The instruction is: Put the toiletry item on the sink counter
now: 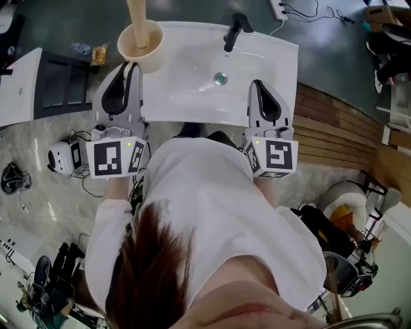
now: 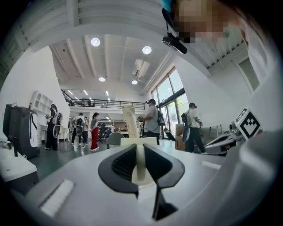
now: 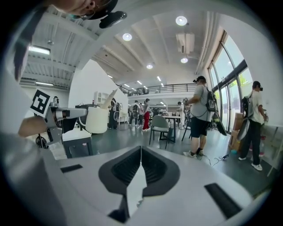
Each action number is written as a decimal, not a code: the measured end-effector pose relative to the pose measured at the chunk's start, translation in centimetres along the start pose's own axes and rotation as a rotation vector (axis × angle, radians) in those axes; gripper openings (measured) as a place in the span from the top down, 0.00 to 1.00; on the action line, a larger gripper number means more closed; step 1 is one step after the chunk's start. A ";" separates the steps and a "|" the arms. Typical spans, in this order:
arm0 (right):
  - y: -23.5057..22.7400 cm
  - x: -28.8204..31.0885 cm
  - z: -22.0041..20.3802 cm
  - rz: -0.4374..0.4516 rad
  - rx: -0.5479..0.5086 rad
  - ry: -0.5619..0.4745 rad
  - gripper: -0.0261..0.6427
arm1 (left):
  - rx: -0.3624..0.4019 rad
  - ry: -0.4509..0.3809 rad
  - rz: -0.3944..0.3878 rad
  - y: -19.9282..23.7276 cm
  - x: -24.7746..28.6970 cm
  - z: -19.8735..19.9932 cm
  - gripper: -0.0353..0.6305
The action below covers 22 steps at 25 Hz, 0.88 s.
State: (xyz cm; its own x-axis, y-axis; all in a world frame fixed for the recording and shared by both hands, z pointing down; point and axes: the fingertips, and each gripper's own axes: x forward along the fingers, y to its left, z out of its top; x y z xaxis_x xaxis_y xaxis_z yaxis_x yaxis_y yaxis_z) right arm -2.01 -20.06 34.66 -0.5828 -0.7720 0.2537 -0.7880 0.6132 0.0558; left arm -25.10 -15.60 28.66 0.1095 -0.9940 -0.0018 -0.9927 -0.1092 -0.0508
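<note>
A beige cup [image 1: 140,45] with a tall cream tube [image 1: 137,19] standing in it hangs over the left end of the white sink counter [image 1: 270,58]. My left gripper [image 1: 131,65] is shut on the cup's near side. In the left gripper view a thin cream part of the cup [image 2: 140,159] is pinched between the jaws of the left gripper [image 2: 140,152], and the tube [image 2: 130,120] rises behind. My right gripper [image 1: 259,83] is over the counter's front right edge. In the right gripper view the right gripper [image 3: 140,152] is shut on nothing, and the cup [image 3: 97,119] shows at the left.
A black faucet [image 1: 234,31] and a round drain [image 1: 220,78] sit in the basin. Left of the sink stands a dark shelf unit [image 1: 61,80], with a small white device [image 1: 63,156] on the floor. A power strip [image 1: 279,8] lies behind the sink. People stand far off in both gripper views.
</note>
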 end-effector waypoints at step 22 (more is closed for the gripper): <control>-4.2 0.6 0.7 0.022 -0.001 -0.023 0.94 | -0.008 0.002 0.069 -2.0 2.1 0.2 0.86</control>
State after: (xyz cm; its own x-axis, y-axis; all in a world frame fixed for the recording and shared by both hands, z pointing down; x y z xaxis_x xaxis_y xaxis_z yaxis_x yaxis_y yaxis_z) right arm 0.79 -23.24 33.92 -0.6047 -0.7616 0.2328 -0.7744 0.6306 0.0513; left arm -22.89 -17.47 28.54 0.0404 -0.9992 -0.0030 -0.9983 -0.0402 -0.0429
